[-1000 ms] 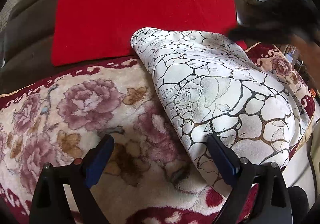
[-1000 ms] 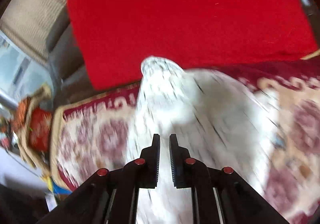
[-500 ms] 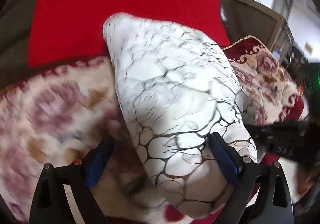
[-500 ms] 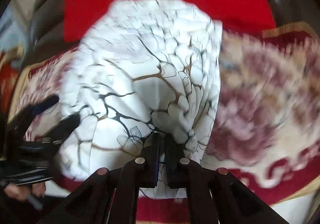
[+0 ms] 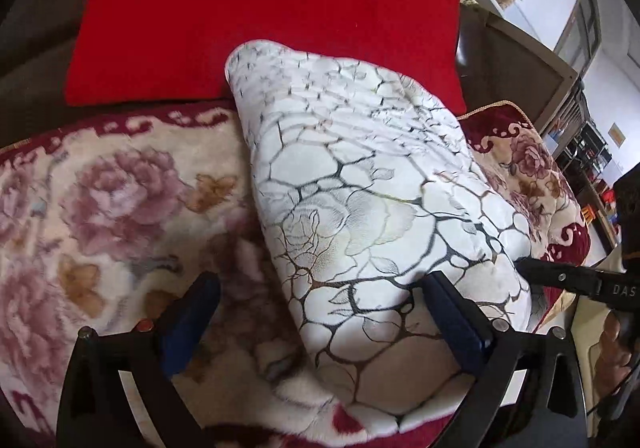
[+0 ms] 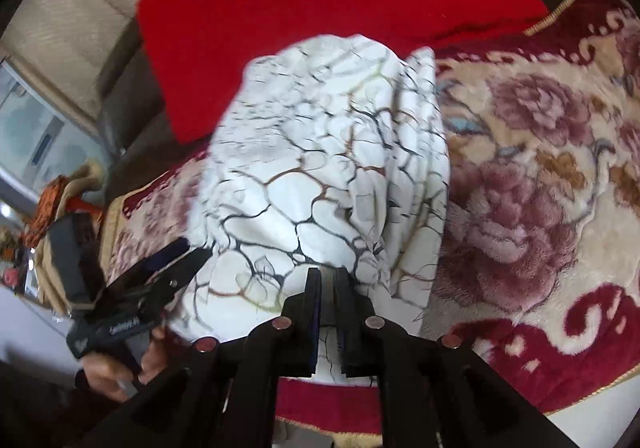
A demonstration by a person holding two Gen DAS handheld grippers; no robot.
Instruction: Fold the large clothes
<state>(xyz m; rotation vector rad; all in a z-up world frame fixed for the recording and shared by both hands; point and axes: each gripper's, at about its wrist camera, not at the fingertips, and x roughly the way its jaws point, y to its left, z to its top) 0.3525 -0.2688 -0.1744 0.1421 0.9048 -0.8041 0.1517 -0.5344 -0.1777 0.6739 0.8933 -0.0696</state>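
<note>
A white garment with a dark crackle and rose print [image 5: 360, 199] lies folded into a long bundle on a floral plush blanket [image 5: 120, 207]. My left gripper [image 5: 320, 312] is open, its jaws wide apart over the garment's near left edge. My right gripper [image 6: 327, 288] is shut on the garment's near edge [image 6: 324, 232], with cloth pinched between the jaws. The right gripper's fingers [image 5: 560, 280] show at the right edge of the left wrist view, and the left gripper [image 6: 160, 268] shows at the left of the right wrist view.
A red cushion [image 5: 260, 7] leans against the sofa back behind the garment. The floral blanket [image 6: 540, 187] covers the seat to its front edge. A dark sofa arm [image 5: 516, 63] and room furniture lie at the right.
The garment has been laid down lengthwise into a folded bundle. My right gripper swung from the far end to the near edge and holds it. My left gripper stays open.
</note>
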